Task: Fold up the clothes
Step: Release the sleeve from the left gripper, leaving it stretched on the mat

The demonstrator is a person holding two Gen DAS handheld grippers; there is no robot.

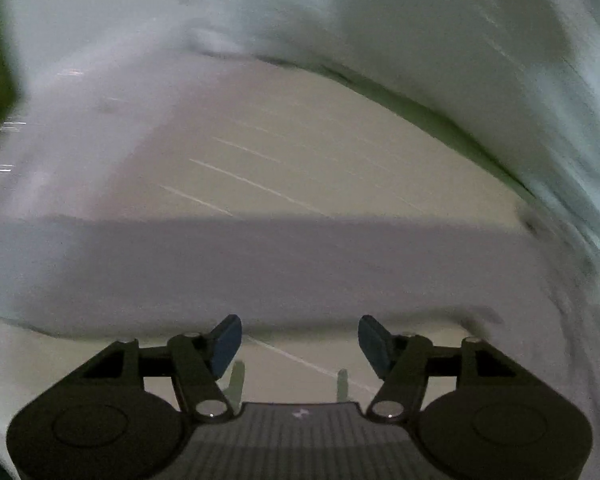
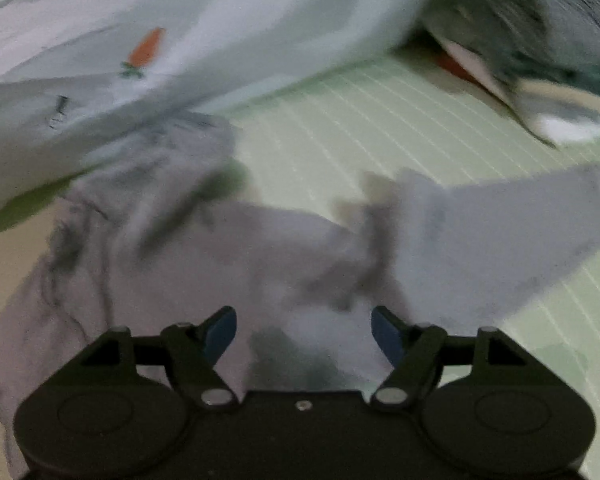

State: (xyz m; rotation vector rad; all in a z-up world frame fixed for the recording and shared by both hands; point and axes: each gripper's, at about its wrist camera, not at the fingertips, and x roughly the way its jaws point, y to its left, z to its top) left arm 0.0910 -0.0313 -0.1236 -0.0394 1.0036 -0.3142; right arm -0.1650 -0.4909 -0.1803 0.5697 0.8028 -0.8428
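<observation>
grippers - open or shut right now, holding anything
Left gripper: open, holding nothing; grey garment lies beyond the tips.
Right gripper: open, holding nothing, above the grey garment.

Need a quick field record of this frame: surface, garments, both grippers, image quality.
surface: pale green striped sheet
garment in work: grey garment, crumpled, one sleeve spread to the right
left view: flat grey fabric band across the sheet
other cloth: white fabric with carrot print behind; grey-and-white pile at upper right
left gripper: open, nothing between fingers
right gripper: open, above the grey garment, nothing gripped
image quality: both views motion-blurred
</observation>
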